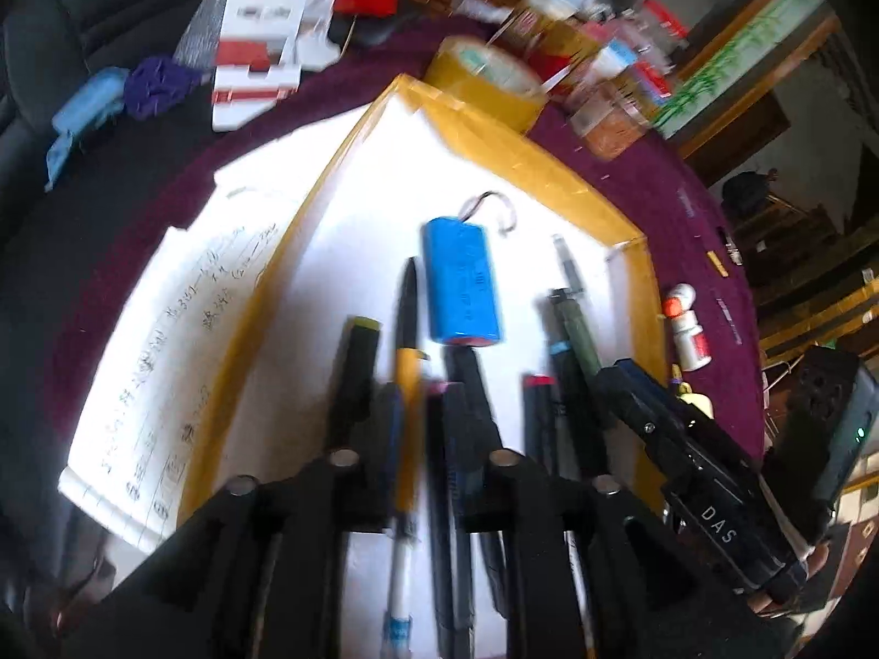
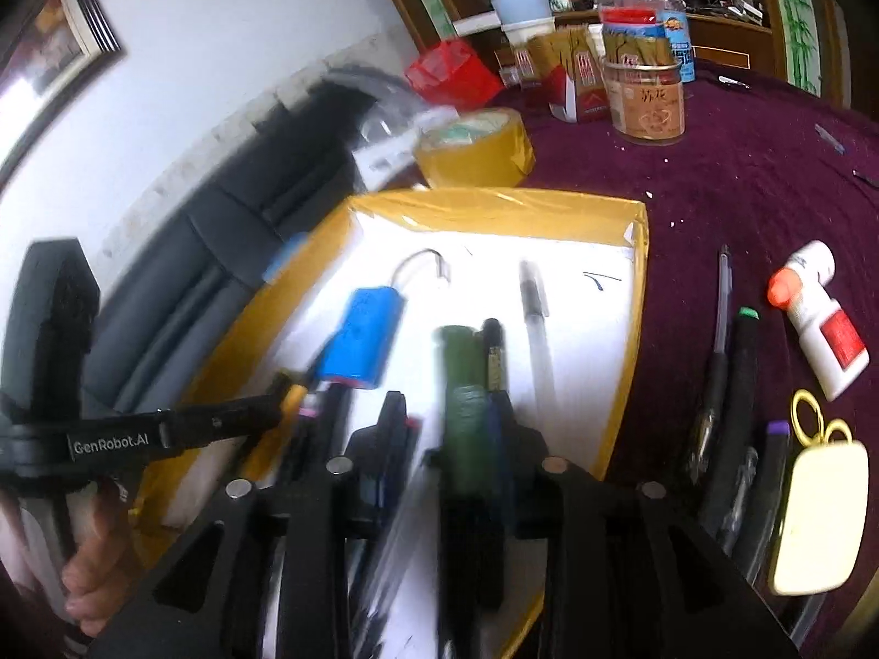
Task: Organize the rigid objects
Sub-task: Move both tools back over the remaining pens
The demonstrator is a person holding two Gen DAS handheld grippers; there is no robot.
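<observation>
1. Setup: desk covered with a maroon cloth. A shallow tray with yellow-taped walls and a white floor sits near the middle of it.
2. Tray contents: a blue battery pack with a short wire loop lies mid-floor. A clear pen lies beside it toward the right wall. Several dark pens and markers lie at the near end, roughly parallel.
3. Left tongs: released and pointing steeply down over the near end of the tray. A yellow-and-black pen lies in the gap between the fingers. It is blurred, and the pads do not look pressed on it.
4. Right tongs: also released, over the same end of the tray, just to the right of the left tongs. A green marker stands between the fingers, blurred, with no visible clamp.
5. Outside the tray, right edge side: a black marker with a green cap, gold-handled scissors, a cream case and a white bottle with an orange cap.
6. Far side: a roll of tan tape sits just behind the far wall of the tray, and a jar stands beyond it.
7. Left side: a handwritten sheet lies against the left wall of the tray.
</observation>
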